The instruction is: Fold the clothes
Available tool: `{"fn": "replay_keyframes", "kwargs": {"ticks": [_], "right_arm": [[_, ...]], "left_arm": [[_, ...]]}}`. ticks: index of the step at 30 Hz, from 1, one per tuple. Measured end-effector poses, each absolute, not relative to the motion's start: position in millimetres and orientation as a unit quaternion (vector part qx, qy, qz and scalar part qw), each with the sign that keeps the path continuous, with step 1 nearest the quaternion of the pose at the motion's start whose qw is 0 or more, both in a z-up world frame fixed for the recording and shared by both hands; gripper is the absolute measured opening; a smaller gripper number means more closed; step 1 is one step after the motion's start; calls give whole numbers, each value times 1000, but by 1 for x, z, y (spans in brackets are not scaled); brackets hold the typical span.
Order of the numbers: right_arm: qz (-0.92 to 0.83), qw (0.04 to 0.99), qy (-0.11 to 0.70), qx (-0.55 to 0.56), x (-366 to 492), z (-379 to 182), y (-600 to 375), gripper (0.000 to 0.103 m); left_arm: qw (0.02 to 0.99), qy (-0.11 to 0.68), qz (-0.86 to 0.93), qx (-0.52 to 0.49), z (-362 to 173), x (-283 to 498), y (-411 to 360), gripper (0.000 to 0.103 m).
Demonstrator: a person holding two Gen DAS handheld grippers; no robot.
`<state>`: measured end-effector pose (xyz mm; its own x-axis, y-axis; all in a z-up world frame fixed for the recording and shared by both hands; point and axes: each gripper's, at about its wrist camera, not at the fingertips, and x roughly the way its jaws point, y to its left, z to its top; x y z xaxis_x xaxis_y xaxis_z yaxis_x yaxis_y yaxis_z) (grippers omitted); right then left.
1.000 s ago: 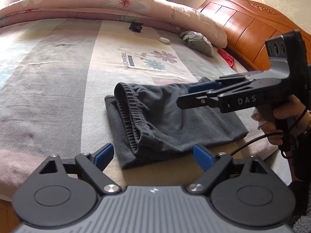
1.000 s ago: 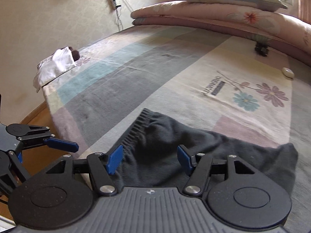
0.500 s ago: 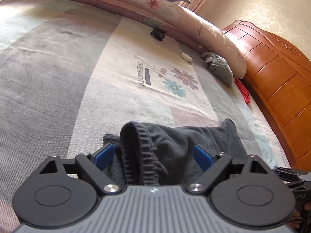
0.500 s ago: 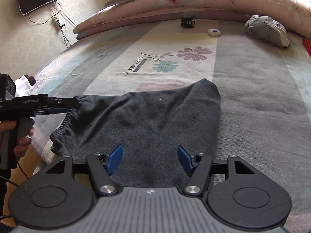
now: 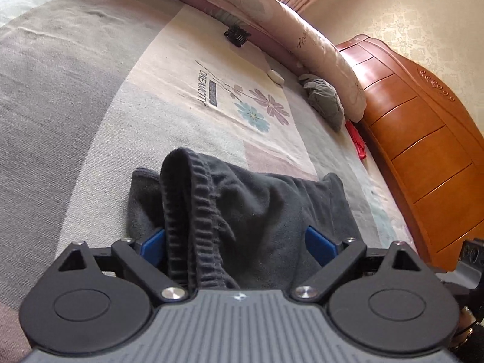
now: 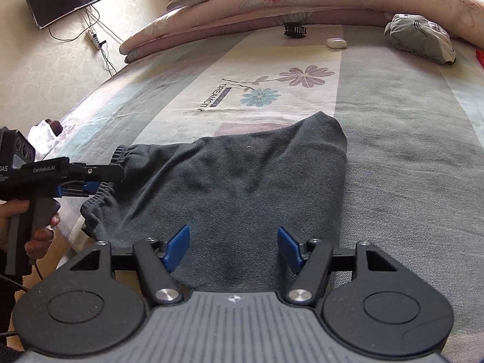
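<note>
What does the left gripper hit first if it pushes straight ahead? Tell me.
The left gripper is open and already straddles the elastic waistband of the dark grey shorts, so it would press into that bunched fabric first. Beyond lies only the bedspread, though depth is hard to judge.

Black left gripper (image 6: 99,178) with blue finger pads (image 6: 90,186), silver screws and white "GenRobot.AI" lettering; bare-skinned hand (image 6: 36,227) on its grey handle.

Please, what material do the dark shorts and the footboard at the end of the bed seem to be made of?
The shorts look like soft knit cotton or fleece: matte, charcoal grey, slightly fuzzy, with a ribbed elastic waistband. The footboard looks like varnished wood: glossy orange-brown panels with carved trim. The exact fibre or wood type cannot be told.
</note>
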<state>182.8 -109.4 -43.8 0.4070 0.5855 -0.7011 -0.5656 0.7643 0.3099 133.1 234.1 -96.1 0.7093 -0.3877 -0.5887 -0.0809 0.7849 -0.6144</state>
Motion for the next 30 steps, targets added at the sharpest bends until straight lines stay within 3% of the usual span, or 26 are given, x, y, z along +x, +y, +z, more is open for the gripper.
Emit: {"fn": "replay_keyframes", "kwargs": {"ticks": [8,11,13,14,15,24,26,30], "right_arm": [[352,839,413,34,179,-39,-121,71],[351,839,415,36,179,-41,-123,71],[352,838,415,38,179,-42,-124,71],[353,838,415,40,179,-42,-124,71],[353,837,415,43,178,-42,-125,71],[358,840,404,52,175,-38,-133,71],[359,840,405,53,176,-40,-134,71],[359,838,410,40,177,-49,-131,71]], "left_arm": [[844,348,-142,-382,-104,125,238,93],[840,350,-120,-397,-112,122,242,82],[850,351,-101,-380,-110,122,241,56],[860,356,-90,-354,-106,123,236,31],[869,362,-83,-326,-103,124,231,18],[893,385,-40,-229,-80,118,228,17],[895,389,-30,-217,-77,115,231,24],[899,392,-12,-193,-68,110,235,29]]}}
